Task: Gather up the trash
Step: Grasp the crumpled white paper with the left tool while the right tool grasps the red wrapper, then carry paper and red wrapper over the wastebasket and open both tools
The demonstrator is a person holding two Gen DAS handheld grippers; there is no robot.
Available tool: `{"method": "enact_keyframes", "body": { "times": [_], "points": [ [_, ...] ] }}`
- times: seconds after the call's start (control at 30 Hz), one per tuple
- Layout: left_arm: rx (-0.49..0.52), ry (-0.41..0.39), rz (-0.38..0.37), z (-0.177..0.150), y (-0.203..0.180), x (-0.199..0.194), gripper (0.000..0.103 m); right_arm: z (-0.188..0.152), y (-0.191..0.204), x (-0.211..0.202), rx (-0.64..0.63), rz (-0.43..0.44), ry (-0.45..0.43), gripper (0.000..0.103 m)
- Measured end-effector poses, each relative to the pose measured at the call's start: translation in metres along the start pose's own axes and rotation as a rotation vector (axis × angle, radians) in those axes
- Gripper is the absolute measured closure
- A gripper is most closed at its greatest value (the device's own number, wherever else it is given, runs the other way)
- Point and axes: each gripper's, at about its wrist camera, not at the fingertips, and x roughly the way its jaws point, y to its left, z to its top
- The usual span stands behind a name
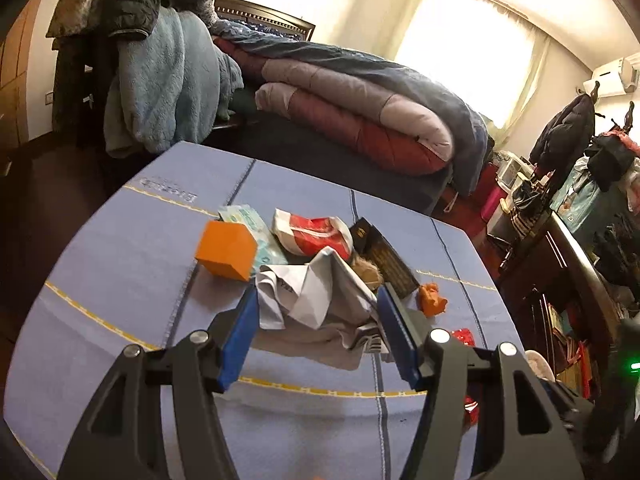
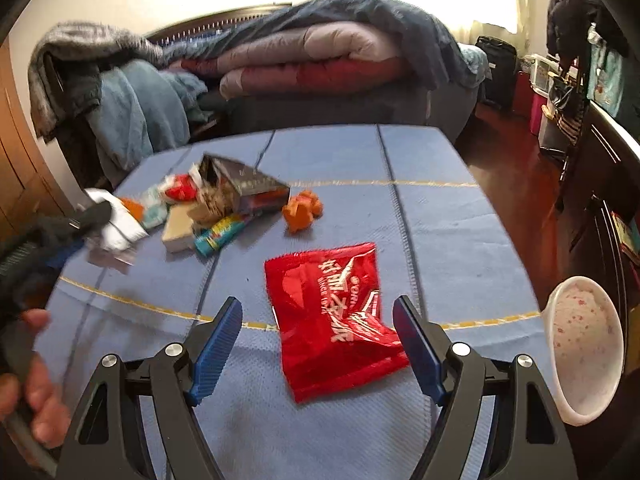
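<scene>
My left hand-held gripper (image 1: 318, 320) pinches a crumpled grey plastic bag (image 1: 316, 300) whose loose folds could slip free. My right hand-held gripper (image 2: 318, 344), spread wide over the red snack wrapper (image 2: 334, 320) on the bench (image 2: 460, 220), may skid on that flat slick film.

Matt woven blue cloth (image 2: 440, 208) covers the counter. The red wrapper (image 2: 336, 320) is glossy, crinkled plastic. The crumpled sheet (image 1: 316, 296) looks like matt paper. The fingers (image 2: 216, 344) carry ribbed blue pads on smooth black plastic.

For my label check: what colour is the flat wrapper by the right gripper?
Red with white lettering, clearest in the right wrist view.
</scene>
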Motion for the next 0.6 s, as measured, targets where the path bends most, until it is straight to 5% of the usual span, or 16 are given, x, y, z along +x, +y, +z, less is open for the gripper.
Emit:
{"method": "enact_keyframes", "body": {
  "times": [0.1, 0.23, 0.6],
  "points": [
    [0.014, -0.009, 0.007, 0.001, 0.002, -0.003, 0.042, -0.004, 0.006, 0.016, -0.016, -0.04, 0.038, 0.032],
    [0.018, -0.014, 0.007, 0.005, 0.004, -0.005, 0.042, -0.007, 0.004, 0.02, -0.023, -0.067, 0.053, 0.063],
    [0.045, -0.037, -0.005, 0.007, -0.01, -0.022, 0.042, -0.005, -0.014, -0.024, 0.035, -0.017, -0.024, 0.068]
  ]
}}
